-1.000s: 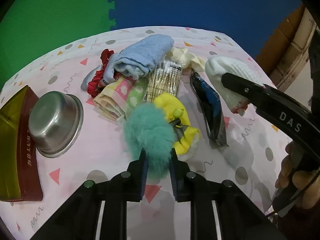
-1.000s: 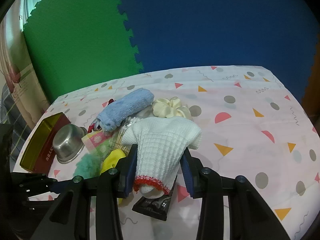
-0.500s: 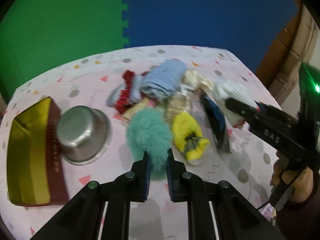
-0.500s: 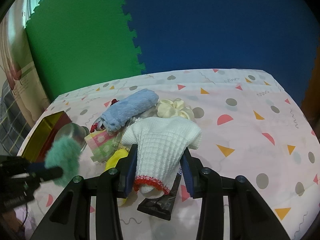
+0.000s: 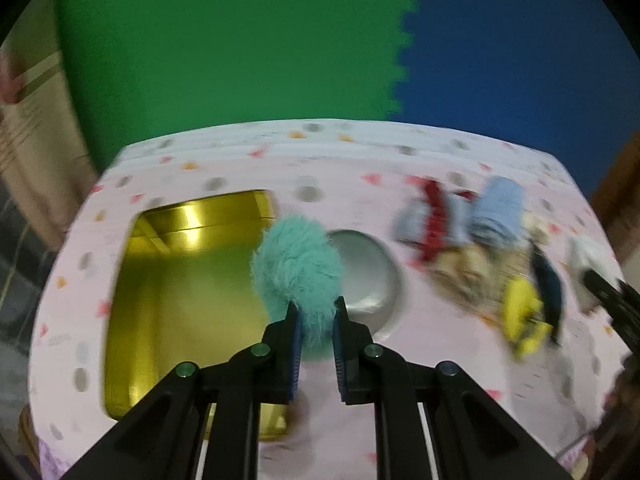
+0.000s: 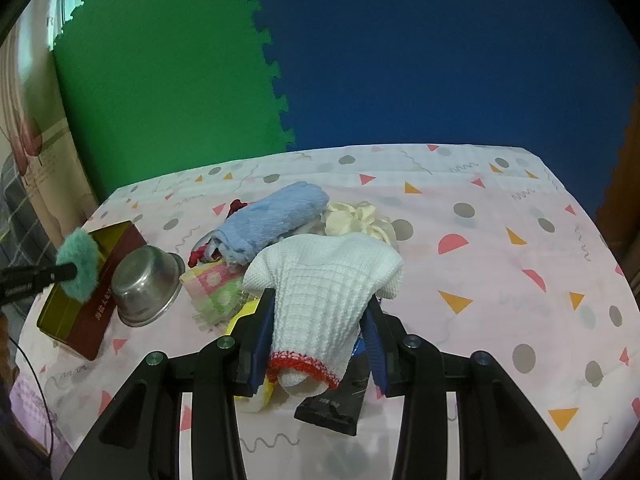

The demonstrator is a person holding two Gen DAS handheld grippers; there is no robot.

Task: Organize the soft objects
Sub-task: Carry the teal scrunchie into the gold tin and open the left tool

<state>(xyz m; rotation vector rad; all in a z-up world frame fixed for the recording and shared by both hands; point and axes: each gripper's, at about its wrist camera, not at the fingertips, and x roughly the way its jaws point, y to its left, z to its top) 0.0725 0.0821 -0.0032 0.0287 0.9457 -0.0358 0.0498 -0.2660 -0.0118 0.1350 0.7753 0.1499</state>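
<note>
My left gripper [image 5: 316, 312] is shut on a teal fluffy pompom [image 5: 298, 268] and holds it in the air over the right edge of an open gold tin box [image 5: 180, 280]. From the right wrist view the pompom [image 6: 78, 264] hangs over the box [image 6: 86, 300]. My right gripper [image 6: 320, 312] is shut on a white knitted glove [image 6: 324, 280] with a red cuff, held above the pile. The pile holds a blue towel [image 6: 272, 220], a cream scrunchie [image 6: 356, 220], a checkered cloth [image 6: 216, 288] and a red scrunchie [image 5: 434, 220].
An upturned steel bowl [image 6: 146, 286] sits right of the box. A black tube [image 6: 336, 400] and a yellow item [image 5: 520, 316] lie in the pile. The table's left edge [image 5: 52, 280] is near the box. The right half of the tablecloth [image 6: 500, 280] is bare.
My left gripper has carried the pompom up and left, from the pile past the bowl to the box. The right gripper holds still with the glove.
</note>
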